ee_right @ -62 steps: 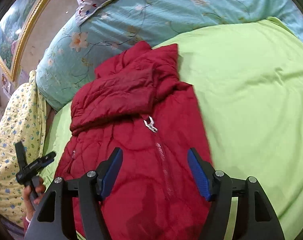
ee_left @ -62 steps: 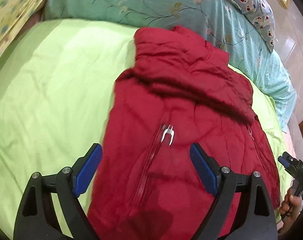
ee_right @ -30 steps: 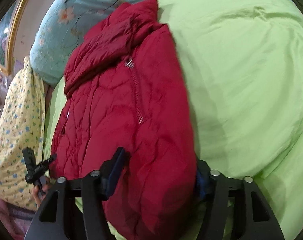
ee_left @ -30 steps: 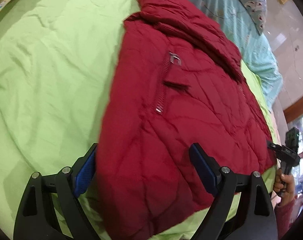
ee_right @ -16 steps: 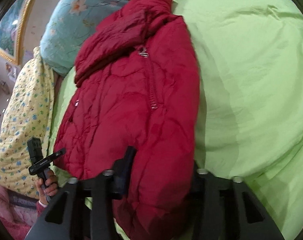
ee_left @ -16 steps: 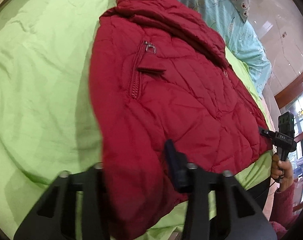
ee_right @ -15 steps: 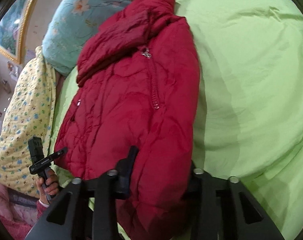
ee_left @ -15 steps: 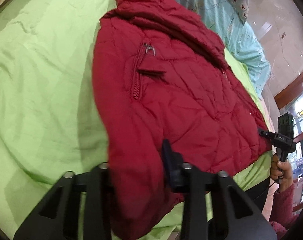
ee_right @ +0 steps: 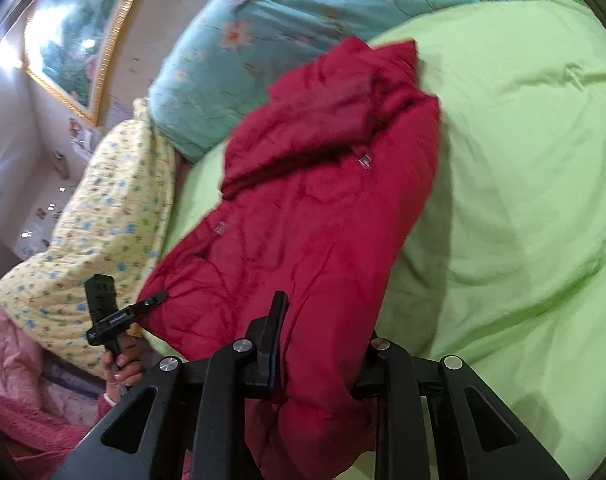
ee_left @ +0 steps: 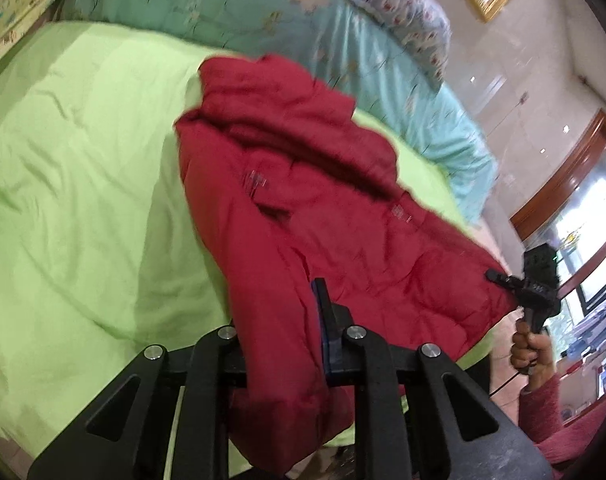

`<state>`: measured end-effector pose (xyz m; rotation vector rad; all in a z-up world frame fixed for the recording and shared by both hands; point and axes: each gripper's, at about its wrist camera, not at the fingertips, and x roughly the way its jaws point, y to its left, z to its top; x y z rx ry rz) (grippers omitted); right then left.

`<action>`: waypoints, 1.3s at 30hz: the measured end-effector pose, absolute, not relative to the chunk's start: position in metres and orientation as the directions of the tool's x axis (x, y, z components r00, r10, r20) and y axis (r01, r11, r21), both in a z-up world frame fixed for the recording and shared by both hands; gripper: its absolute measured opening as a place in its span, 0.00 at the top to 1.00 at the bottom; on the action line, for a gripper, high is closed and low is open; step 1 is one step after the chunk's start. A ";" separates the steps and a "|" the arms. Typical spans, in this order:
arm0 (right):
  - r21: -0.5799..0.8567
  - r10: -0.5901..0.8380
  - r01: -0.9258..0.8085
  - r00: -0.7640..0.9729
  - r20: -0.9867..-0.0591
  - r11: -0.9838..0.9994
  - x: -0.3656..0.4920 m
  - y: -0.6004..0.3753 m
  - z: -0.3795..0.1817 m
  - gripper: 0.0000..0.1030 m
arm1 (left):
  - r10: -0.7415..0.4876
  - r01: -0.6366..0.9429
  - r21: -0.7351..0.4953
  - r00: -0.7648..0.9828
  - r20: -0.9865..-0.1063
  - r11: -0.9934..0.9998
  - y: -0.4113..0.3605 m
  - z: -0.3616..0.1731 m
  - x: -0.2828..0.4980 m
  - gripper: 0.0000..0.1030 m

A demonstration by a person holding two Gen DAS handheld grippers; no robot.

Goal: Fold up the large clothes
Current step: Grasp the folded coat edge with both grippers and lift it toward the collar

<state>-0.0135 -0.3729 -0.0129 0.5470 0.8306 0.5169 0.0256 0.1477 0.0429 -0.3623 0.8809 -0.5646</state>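
Note:
A red quilted jacket (ee_left: 303, 184) lies on a green bed sheet (ee_left: 83, 184), its collar towards the pillows. My left gripper (ee_left: 283, 336) is shut on one bottom corner of the jacket's hem and lifts it off the bed. My right gripper (ee_right: 315, 344) is shut on the other bottom corner of the jacket (ee_right: 323, 208). Each gripper also shows in the other's view, the right one (ee_left: 503, 280) and the left one (ee_right: 151, 302), pinching the far hem corner. The hem hangs raised between them.
A teal floral quilt (ee_left: 263, 12) and a spotted pillow (ee_left: 399, 20) lie behind the jacket. A yellow patterned blanket (ee_right: 103, 216) is piled by the bed's side. The green sheet (ee_right: 523, 160) lies bare beside the jacket. A framed picture (ee_right: 75, 40) hangs on the wall.
Both grippers closed on the jacket's bottom hem corners and have lifted the hem up from the sheet. The jacket's lower half now hangs between them.

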 end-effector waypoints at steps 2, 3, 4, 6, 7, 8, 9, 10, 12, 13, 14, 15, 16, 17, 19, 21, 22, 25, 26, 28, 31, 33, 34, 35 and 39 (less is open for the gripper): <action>0.652 0.637 -0.227 0.585 -0.502 0.723 -0.012 -0.377 -0.004 0.79 | -0.604 0.313 -0.523 0.525 -0.600 0.792 0.150 0.054 0.031 0.84; 0.661 0.643 -0.234 0.595 -0.482 0.713 -0.009 -0.379 0.000 0.79 | -0.605 0.314 -0.527 0.539 -0.586 0.790 0.152 0.062 0.037 0.84; 0.670 0.648 -0.240 0.605 -0.462 0.703 -0.006 -0.382 0.004 0.79 | -0.610 0.317 -0.533 0.547 -0.573 0.785 0.154 0.067 0.042 0.84; 0.680 0.652 -0.251 0.623 -0.432 0.689 0.001 -0.387 0.012 0.79 | -0.618 0.322 -0.544 0.564 -0.547 0.775 0.155 0.076 0.052 0.84; 0.686 0.655 -0.256 0.631 -0.416 0.681 0.003 -0.389 0.015 0.79 | -0.621 0.323 -0.548 0.570 -0.538 0.772 0.156 0.080 0.059 0.84; 0.695 0.659 -0.262 0.641 -0.394 0.670 0.009 -0.393 0.019 0.79 | -0.622 0.323 -0.551 0.574 -0.532 0.770 0.156 0.082 0.064 0.84; 0.698 0.660 -0.266 0.647 -0.382 0.665 0.010 -0.394 0.022 0.79 | -0.624 0.323 -0.554 0.580 -0.524 0.767 0.157 0.086 0.072 0.84; 0.702 0.659 -0.268 0.656 -0.368 0.659 0.015 -0.396 0.025 0.79 | -0.624 0.324 -0.555 0.585 -0.519 0.766 0.156 0.089 0.077 0.84; 0.709 0.656 -0.268 0.669 -0.350 0.652 0.021 -0.399 0.029 0.79 | -0.624 0.330 -0.555 0.596 -0.506 0.764 0.154 0.096 0.086 0.84; 0.713 0.654 -0.267 0.675 -0.342 0.648 0.028 -0.395 0.033 0.79 | -0.625 0.332 -0.555 0.599 -0.501 0.763 0.153 0.099 0.091 0.84; 0.717 0.653 -0.267 0.680 -0.333 0.644 0.033 -0.397 0.035 0.79 | -0.627 0.335 -0.556 0.601 -0.496 0.761 0.154 0.101 0.093 0.84; 0.720 0.651 -0.266 0.685 -0.326 0.641 0.039 -0.398 0.037 0.79 | -0.627 0.338 -0.555 0.604 -0.491 0.760 0.154 0.103 0.098 0.84; 0.722 0.648 -0.264 0.691 -0.321 0.639 0.045 -0.400 0.040 0.79 | -0.623 0.338 -0.551 0.609 -0.490 0.763 0.153 0.107 0.105 0.84; 0.725 0.645 -0.261 0.696 -0.316 0.638 0.049 -0.401 0.042 0.79 | -0.622 0.339 -0.549 0.613 -0.488 0.764 0.152 0.109 0.110 0.84; 0.727 0.638 -0.259 0.707 -0.306 0.636 0.061 -0.405 0.047 0.79 | -0.620 0.339 -0.548 0.619 -0.482 0.764 0.152 0.114 0.118 0.84; 0.724 0.633 -0.258 0.712 -0.305 0.639 0.071 -0.407 0.051 0.79 | -0.619 0.333 -0.553 0.623 -0.479 0.764 0.154 0.116 0.127 0.84; 0.724 0.630 -0.256 0.715 -0.304 0.640 0.076 -0.408 0.053 0.79 | -0.620 0.331 -0.557 0.623 -0.477 0.762 0.155 0.117 0.131 0.84; 0.726 0.624 -0.251 0.721 -0.301 0.640 0.093 -0.411 0.057 0.79 | -0.616 0.321 -0.563 0.628 -0.476 0.762 0.153 0.118 0.146 0.84; 0.725 0.621 -0.248 0.723 -0.302 0.642 0.097 -0.411 0.058 0.79 | -0.613 0.316 -0.563 0.630 -0.477 0.763 0.152 0.118 0.151 0.84; 0.724 0.618 -0.247 0.726 -0.301 0.644 0.107 -0.411 0.060 0.79 | -0.612 0.310 -0.569 0.631 -0.477 0.762 0.153 0.118 0.159 0.84; 0.731 0.612 -0.238 0.733 -0.297 0.639 0.120 -0.413 0.059 0.79 | -0.606 0.296 -0.573 0.635 -0.480 0.764 0.153 0.118 0.172 0.84; 0.732 0.606 -0.231 0.738 -0.297 0.641 0.129 -0.415 0.059 0.79 | -0.602 0.286 -0.579 0.638 -0.480 0.764 0.153 0.117 0.182 0.84; 0.732 0.603 -0.229 0.740 -0.298 0.642 0.133 -0.415 0.060 0.79 | -0.600 0.282 -0.580 0.640 -0.480 0.764 0.152 0.117 0.186 0.84; 0.732 0.600 -0.226 0.742 -0.298 0.643 0.138 -0.416 0.060 0.79 | -0.598 0.278 -0.581 0.643 -0.480 0.765 0.151 0.117 0.189 0.84; 0.729 0.580 -0.207 0.755 -0.306 0.653 0.160 -0.416 0.060 0.79 | -0.582 0.245 -0.594 0.657 -0.479 0.766 0.144 0.114 0.212 0.84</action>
